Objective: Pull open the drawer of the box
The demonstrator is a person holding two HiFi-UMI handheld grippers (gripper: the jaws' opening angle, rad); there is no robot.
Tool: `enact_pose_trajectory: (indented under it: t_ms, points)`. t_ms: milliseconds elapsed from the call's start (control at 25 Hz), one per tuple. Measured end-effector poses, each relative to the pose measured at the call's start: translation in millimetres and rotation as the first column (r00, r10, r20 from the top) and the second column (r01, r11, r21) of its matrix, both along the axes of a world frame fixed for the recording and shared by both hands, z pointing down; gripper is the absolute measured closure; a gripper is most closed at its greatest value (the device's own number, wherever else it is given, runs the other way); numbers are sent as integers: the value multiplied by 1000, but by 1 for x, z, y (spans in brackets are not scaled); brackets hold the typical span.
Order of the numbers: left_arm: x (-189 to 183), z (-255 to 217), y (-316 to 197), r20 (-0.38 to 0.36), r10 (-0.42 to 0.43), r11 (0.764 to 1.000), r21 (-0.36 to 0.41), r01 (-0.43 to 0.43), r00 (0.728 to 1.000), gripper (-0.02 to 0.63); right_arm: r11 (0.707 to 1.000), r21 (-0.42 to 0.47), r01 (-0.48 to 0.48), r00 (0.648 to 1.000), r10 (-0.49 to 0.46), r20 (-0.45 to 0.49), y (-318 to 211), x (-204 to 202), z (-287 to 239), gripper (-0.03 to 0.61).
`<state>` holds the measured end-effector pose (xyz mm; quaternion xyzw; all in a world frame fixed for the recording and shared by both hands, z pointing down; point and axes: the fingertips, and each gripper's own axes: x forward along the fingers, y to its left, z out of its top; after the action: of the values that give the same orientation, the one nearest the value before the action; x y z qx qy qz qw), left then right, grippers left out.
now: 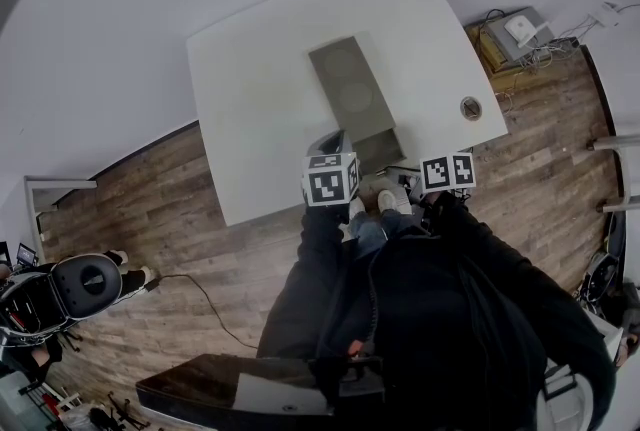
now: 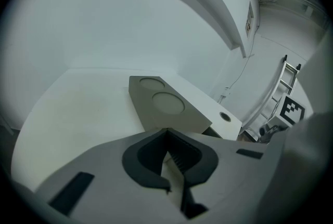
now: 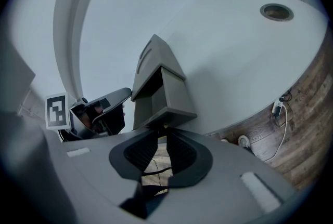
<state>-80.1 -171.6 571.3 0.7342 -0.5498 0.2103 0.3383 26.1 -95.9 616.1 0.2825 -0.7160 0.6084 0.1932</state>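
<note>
A long grey box (image 1: pixel 350 89) with two round discs on its lid lies on the white table (image 1: pixel 260 119). At its near end the drawer (image 1: pixel 378 154) stands out past the box, dark inside. The right gripper view shows the drawer (image 3: pixel 169 108) jutting toward me, with my right gripper (image 3: pixel 162 132) shut on its front lip. My left gripper (image 1: pixel 332 144) sits beside the box's near left corner. Its jaws (image 2: pixel 167 134) meet at the tips, right against the box (image 2: pixel 166 103); I cannot tell if they touch it.
A round cable hole (image 1: pixel 471 107) sits in the table's right part. Wood floor lies beyond the near table edge. A power box with cables (image 1: pixel 515 29) is at the far right, a dark chair (image 1: pixel 85 284) at the left, and a dark desk (image 1: pixel 230 389) behind me.
</note>
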Motion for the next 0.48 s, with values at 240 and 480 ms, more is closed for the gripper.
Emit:
enact_pose_trajectory:
  t_ms: [240,480]
  points:
    - [-1,0,-2,-2,-2,1000,-2,2,1000,617,1000,-1,3,1000,-3,-1,0,0,0,525]
    - [-1,0,0,0,-4,1000,0,4,1000,617,1000,-5,8,1000,-8,-1,4,1,0,525]
